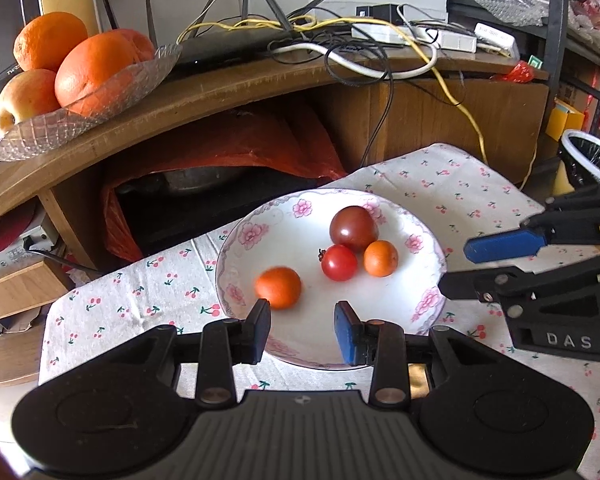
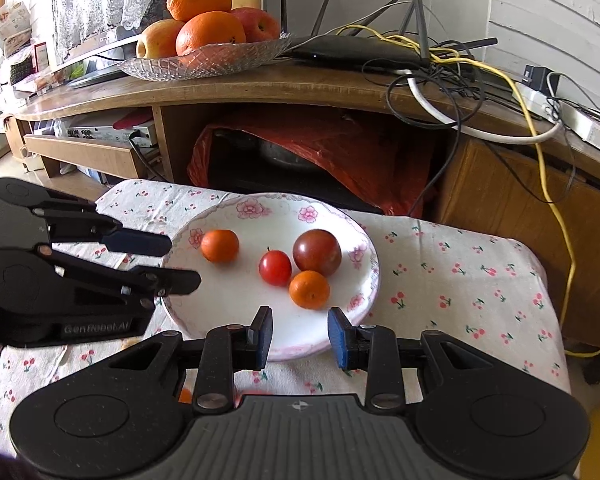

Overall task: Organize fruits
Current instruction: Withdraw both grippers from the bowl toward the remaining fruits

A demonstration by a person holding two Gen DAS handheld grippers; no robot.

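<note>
Four small fruits sit loose on the plate (image 1: 236, 280), both tools (image 1: 302, 314) (image 2: 300, 322) slightly apart and empty, so a sloppy pinch could easily roll one off.

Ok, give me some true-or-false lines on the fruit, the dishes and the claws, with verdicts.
1. The plate holds four fruits. True.
2. The left claw grips an orange. False: nothing is between its fingers.
3. One small orange lies apart from the other three fruits. True.
4. The glass dish sits on the cloth. False: it stands on the wooden shelf, holding oranges and apples.
5. The plate is plain white. False: it has pink flowers round the rim.
</note>
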